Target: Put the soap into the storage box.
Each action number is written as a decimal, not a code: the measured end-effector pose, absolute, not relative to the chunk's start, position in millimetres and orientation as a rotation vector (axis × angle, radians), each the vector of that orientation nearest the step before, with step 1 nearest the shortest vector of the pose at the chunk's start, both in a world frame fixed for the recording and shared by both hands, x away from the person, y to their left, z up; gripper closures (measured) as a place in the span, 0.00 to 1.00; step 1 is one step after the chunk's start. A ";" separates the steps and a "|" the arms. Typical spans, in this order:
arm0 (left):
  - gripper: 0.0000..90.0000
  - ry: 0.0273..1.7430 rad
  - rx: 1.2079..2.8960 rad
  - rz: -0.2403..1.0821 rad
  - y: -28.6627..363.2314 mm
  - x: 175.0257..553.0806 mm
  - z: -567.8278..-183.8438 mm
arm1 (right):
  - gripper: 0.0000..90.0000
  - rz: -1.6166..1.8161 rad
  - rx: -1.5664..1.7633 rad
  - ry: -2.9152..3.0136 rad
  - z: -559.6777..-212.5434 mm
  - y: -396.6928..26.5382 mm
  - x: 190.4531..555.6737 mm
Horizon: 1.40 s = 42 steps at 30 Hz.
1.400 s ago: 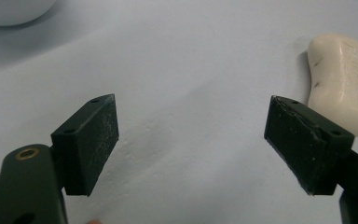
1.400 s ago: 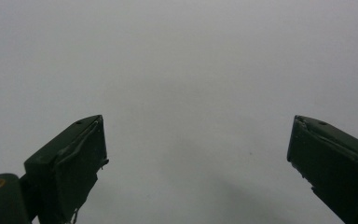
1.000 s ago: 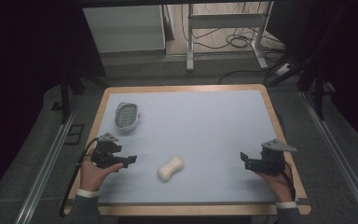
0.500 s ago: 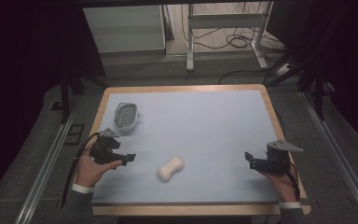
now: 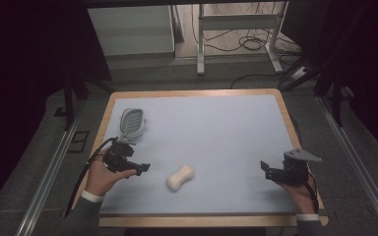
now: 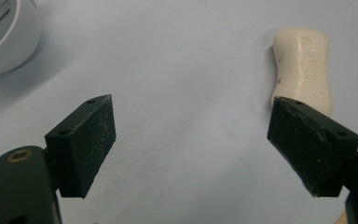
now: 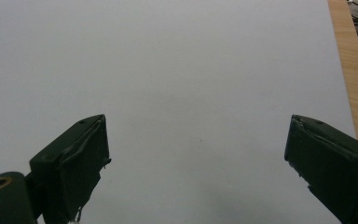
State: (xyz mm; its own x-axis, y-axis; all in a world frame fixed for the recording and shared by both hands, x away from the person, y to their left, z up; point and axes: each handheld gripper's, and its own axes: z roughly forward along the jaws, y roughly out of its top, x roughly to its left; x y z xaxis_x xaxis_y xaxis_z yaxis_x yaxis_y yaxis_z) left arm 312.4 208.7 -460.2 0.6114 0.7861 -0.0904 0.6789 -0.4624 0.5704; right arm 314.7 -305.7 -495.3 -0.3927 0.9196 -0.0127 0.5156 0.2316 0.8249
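The bar of soap (image 5: 180,177) lies flat near the middle of the table's front half, on the pale blue mat (image 5: 216,132), slanted so that one end points toward the left gripper (image 5: 144,167). It is cream-coloured, pinched at the waist like a peanut, with raised lettering on top that is too blurred to read. It looks solid and stiff, probably light, with a smooth face that may slip under hard pads, and an edge could chip if dropped. The waist seems the best place to take hold, since the two bulges either side would stop it sliding out. In the left gripper view the soap (image 6: 303,65) sits just beyond the right-hand jaw, not between the jaws, which stand wide apart and hold nothing. The right gripper (image 5: 265,168) hovers well apart from the soap near the table's right edge, its jaws also spread wide over bare mat. A white slotted soap dish (image 5: 132,121) rests at the far left of the mat, behind the left hand (image 5: 103,176).
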 end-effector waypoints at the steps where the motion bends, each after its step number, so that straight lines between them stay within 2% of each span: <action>1: 0.17 1.147 2.276 0.250 206.9 313.0 -459.4 | 0.07 1.040 1.312 2.004 -495.5 -305.5 314.7; 42: 0.16 0.984 2.425 0.215 126.4 317.2 -460.4 | 0.07 1.010 1.328 2.018 -501.5 -304.6 317.2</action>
State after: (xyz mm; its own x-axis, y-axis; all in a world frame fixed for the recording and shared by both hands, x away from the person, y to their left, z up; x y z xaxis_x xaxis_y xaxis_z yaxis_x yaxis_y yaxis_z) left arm 317.2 126.4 -460.4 0.7250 0.6874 -0.0438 0.6067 -0.6072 0.5131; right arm 317.2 -304.6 -501.5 -0.3861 0.9222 -0.0201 0.5370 0.2424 0.8080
